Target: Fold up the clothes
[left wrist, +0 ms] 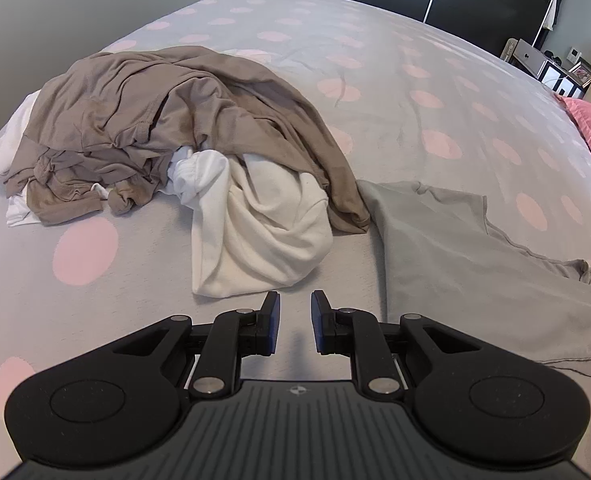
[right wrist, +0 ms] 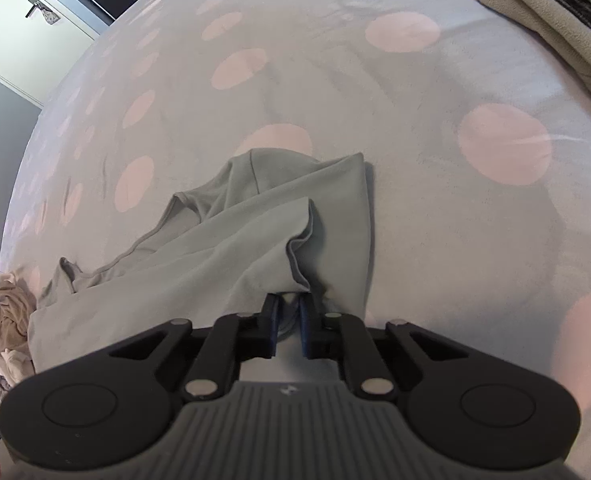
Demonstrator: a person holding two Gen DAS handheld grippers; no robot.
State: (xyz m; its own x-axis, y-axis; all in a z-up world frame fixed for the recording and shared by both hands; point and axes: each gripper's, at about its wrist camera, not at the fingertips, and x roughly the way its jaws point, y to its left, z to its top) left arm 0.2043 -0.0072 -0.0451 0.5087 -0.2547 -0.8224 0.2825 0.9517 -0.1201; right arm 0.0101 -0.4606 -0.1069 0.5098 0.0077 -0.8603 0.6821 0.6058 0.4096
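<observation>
Bed (left wrist: 415,80), pile of clothes (left wrist: 155,128) at far left. Grey shirt (left wrist: 455,248) spread right of left gripper (left wrist: 295,322), long axis running near-left to far-right. Left gripper's jaws apart, nothing held. Right gripper (right wrist: 289,326) clamped on shirt's near hem, so right is nearer.

left gripper (left wrist: 295,300) fingers parted, right gripper (right wrist: 288,300) fingers pinched narrowly
</observation>
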